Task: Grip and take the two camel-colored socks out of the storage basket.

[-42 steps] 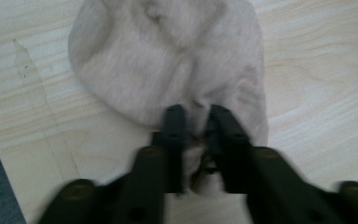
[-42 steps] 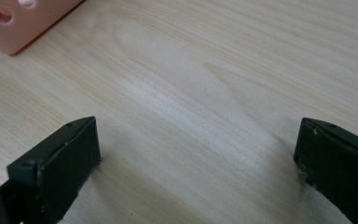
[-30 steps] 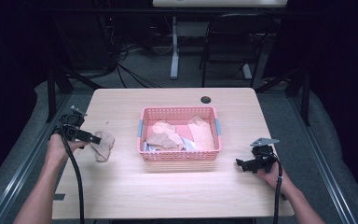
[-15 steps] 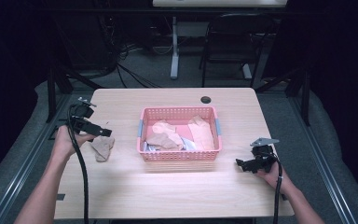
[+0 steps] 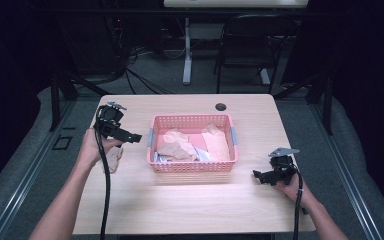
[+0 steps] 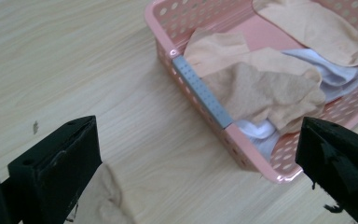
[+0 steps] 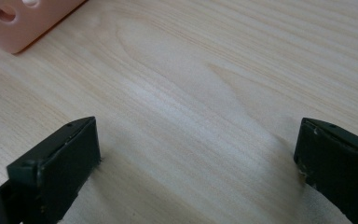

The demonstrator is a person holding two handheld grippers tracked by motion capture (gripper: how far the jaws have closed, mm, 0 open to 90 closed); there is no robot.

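Pale wood table (image 5: pixel 190 200), grey floor (image 5: pixel 360 165), dark room

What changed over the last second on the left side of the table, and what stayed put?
The left gripper let go of the beige sock, its jaws having just been opening, and lifted off toward the pink basket; the sock now lies on the table. The right gripper, basket and the socks in it stayed put.
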